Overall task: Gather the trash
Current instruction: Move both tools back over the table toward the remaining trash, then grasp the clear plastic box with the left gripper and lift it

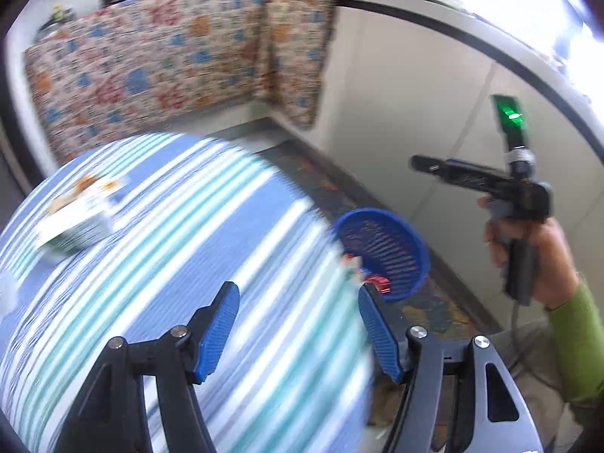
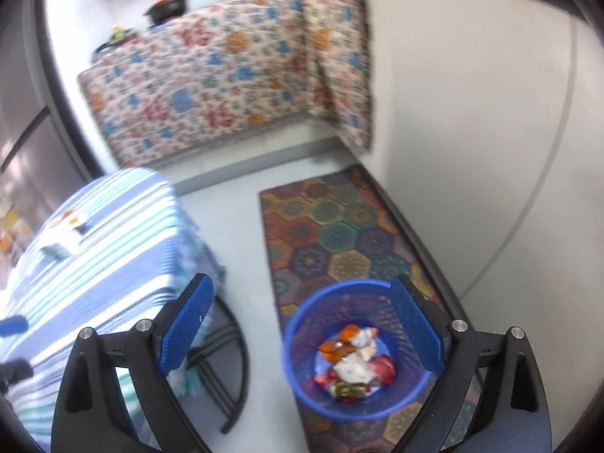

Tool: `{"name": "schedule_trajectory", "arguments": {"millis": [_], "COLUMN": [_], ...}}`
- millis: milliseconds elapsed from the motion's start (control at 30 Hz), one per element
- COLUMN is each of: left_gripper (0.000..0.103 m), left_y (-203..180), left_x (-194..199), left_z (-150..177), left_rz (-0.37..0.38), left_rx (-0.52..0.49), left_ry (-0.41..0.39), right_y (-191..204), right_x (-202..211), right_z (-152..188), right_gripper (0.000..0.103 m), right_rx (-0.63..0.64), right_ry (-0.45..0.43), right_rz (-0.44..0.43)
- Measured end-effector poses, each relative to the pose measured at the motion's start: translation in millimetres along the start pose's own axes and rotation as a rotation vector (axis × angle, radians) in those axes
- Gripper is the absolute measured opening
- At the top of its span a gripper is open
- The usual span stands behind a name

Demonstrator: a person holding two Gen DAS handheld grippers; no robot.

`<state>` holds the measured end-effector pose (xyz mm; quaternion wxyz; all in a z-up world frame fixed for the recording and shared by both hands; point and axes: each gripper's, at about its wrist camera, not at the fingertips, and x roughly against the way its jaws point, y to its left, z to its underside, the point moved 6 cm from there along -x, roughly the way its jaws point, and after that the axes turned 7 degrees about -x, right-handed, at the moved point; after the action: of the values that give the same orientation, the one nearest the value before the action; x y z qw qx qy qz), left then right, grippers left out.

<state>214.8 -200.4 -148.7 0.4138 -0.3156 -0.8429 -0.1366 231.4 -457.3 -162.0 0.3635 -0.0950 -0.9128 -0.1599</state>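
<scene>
**A:** What surrounds the trash, and what is in the way?

**B:** From the right wrist camera, a round blue mesh plastic waste basket (image 2: 358,351) stands on a hexagon-patterned multicoloured floor rug (image 2: 339,234) at five o'clock. Crumpled red, white and orange wrappers (image 2: 353,364) lie inside it. At nine o'clock is a table under a blue, white and teal striped cloth (image 2: 105,249); a blurred white and green carton (image 2: 62,239) rests on it. A floral quilt (image 2: 211,83) drapes a counter at twelve o'clock, dark pots above.

**B:** Nothing blocks the basket.

**A:** And the hands?

**B:** The right gripper (image 2: 302,330) tilts down over the basket, blue pads spread wide, nothing between them. The left gripper (image 1: 298,334) angles over the striped cloth, jaws apart, empty. In its view, at three o'clock, a hand (image 1: 536,253) in a green sleeve (image 1: 577,343) grips the other tool's handle.
</scene>
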Motion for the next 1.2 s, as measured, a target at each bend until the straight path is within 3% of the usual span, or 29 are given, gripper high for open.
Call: {"name": "schedule_trajectory", "arguments": {"millis": [100, 267, 433, 667, 767, 933, 1100, 1200], "left_gripper": [0.067, 0.067, 0.067, 0.069, 0.069, 0.069, 0.070, 0.070], "left_y": [58, 146, 204, 246, 275, 341, 380, 394], "left_x": [8, 11, 13, 17, 13, 16, 20, 13], "left_z": [41, 92, 120, 129, 120, 95, 62, 60], "left_rz": [-0.112, -0.254, -0.357, -0.448, -0.481, -0.583, -0.719, -0.767], "left_rx": [0.084, 0.258, 0.374, 0.487, 0.604, 0.907, 1.042, 1.098], "left_ry": [0.044, 0.084, 0.091, 0.070, 0.056, 0.037, 0.046, 0.100], "right_y": [71, 200, 277, 310, 314, 318, 319, 317], "right_x": [3, -1, -33, -63, -63, -63, -61, -60], "right_z": [20, 68, 104, 129, 130, 133, 133, 132], "right_gripper": [0.095, 0.095, 0.095, 0.097, 0.099, 0.102, 0.103, 0.103], "right_rx": [0.073, 0.262, 0.374, 0.436, 0.443, 0.445, 0.443, 0.422], "right_ry": [0.019, 0.128, 0.200, 0.220, 0.228, 0.233, 0.234, 0.236], "right_rz": [-0.085, -0.251, -0.279, -0.219, -0.226, -0.232, -0.242, -0.266]}}
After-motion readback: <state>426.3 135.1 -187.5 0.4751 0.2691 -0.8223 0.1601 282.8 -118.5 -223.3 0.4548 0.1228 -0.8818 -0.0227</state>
